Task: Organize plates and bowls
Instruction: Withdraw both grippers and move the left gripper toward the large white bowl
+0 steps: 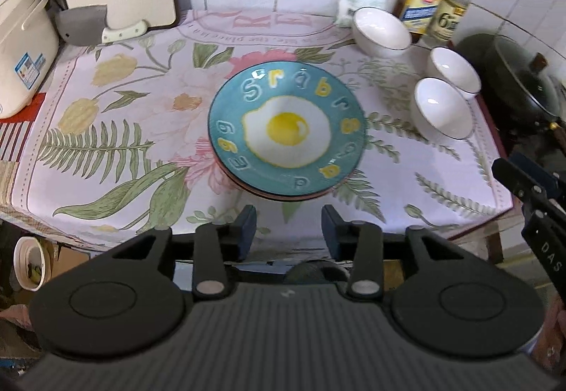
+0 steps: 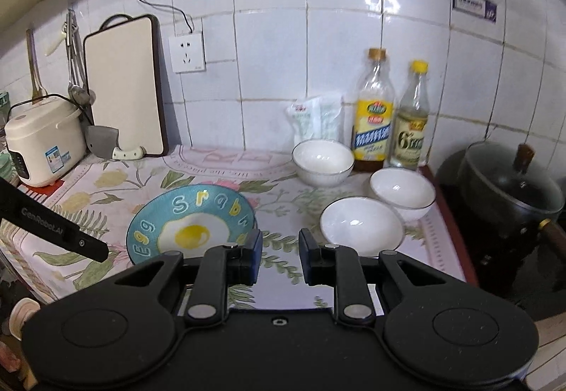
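A blue plate painted with a fried egg and letters lies on top of a pinkish plate in the middle of the floral cloth. Three white bowls stand apart at the right: one at the back, one in the middle and the nearest. My left gripper hovers over the table's front edge, short of the plate, open with nothing between its fingers. My right gripper is open and holds nothing; the blue plate is to its left and the nearest bowl to its right.
Two bottles and a white bag stand against the tiled wall behind the bowls. A dark lidded pot sits on the stove at the right. At the left are a rice cooker, a cleaver and an upright cutting board.
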Demonstrator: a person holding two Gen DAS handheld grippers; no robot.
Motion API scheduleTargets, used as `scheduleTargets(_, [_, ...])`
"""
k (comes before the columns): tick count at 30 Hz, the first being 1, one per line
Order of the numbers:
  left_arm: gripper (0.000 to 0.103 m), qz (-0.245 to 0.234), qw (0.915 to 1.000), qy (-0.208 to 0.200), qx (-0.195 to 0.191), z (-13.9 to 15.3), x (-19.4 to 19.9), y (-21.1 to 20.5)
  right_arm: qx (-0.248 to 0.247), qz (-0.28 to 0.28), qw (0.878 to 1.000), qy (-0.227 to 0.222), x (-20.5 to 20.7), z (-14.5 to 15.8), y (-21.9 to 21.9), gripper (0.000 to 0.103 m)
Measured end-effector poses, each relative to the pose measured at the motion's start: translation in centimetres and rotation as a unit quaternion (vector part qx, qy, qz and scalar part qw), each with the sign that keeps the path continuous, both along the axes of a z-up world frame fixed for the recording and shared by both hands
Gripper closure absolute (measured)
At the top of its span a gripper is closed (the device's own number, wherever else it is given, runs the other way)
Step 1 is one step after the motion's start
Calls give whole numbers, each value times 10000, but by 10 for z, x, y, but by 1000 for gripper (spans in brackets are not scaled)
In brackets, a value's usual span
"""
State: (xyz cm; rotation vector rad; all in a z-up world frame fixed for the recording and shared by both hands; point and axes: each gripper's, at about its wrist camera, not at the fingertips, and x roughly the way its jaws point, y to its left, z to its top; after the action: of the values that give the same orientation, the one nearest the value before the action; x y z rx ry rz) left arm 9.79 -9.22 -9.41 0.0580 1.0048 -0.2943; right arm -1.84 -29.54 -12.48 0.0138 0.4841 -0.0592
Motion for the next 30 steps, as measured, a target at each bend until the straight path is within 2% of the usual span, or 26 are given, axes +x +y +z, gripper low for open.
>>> scheduleTargets(5, [62,-212,9997,-86,32,13,-17,-11,-195,95,9996,-160,-24,10,-6,73])
scheduleTargets(12, [61,-581,9980,-136,206,22,-36,-40,56,353,9981,-509,-56,12,-25,67])
scheduleTargets(14, [60,-685,9972,-153,242,22,-39,-51,60,370,9975,-592,-62,11,-31,62])
scheduleTargets(17, [58,-804,9963,-164,246,21,-40,-68,-9,314,9972,-683,-68,5,-41,56])
scheduleTargets(23, [55,-1010,9944,-120,281,10,-34,-98,152,78,9974,-706,-68,-16,-72,46])
scheduleTargets(30, [53,-1169,9926,-226,232,-9,-24,-116,170,-272,9973,-664,-55,-50,-95,40])
